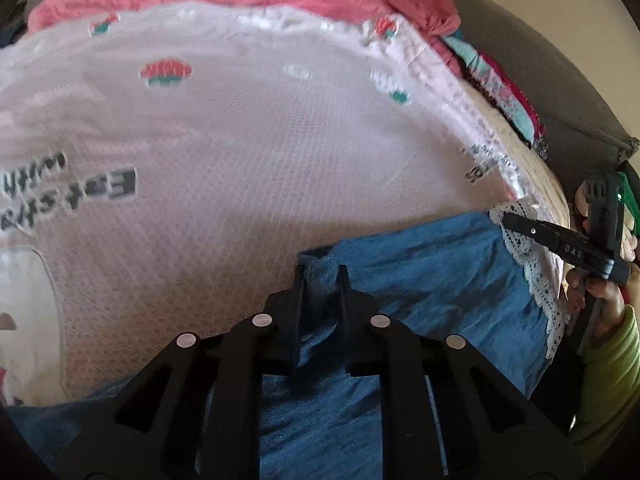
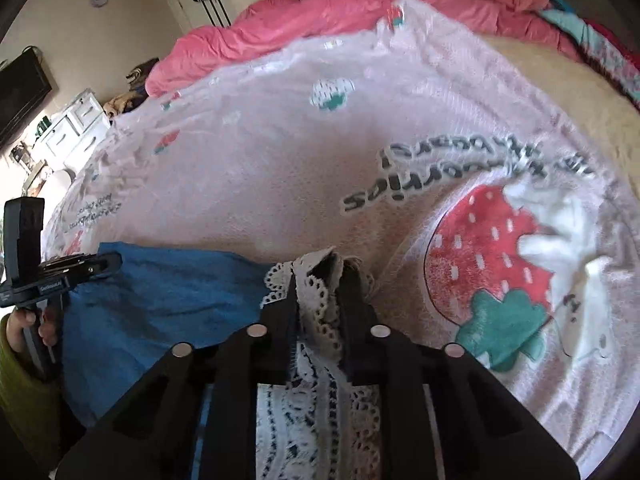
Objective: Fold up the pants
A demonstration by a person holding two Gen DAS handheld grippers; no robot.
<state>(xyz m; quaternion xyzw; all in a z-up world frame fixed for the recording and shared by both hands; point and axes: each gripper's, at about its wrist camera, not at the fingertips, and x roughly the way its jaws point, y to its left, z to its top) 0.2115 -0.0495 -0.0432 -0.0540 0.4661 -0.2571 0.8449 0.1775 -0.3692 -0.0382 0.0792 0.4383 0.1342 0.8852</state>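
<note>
Blue denim pants (image 1: 432, 280) with a white lace hem (image 1: 536, 276) lie across the near edge of a pink strawberry-print blanket (image 1: 240, 152). My left gripper (image 1: 322, 270) is shut on a corner of the blue fabric. My right gripper (image 2: 320, 276) is shut on the lace hem (image 2: 320, 300) at the other end; the pants (image 2: 160, 304) stretch left from it. The right gripper also shows at the right edge of the left wrist view (image 1: 516, 222), and the left gripper at the left edge of the right wrist view (image 2: 108, 262).
A crumpled pink duvet (image 2: 340, 12) lies along the far side of the bed. Colourful clothes (image 1: 504, 84) are piled at the far right beside a grey headboard (image 1: 560, 80). A white dresser (image 2: 72, 128) and dark TV (image 2: 20, 92) stand left.
</note>
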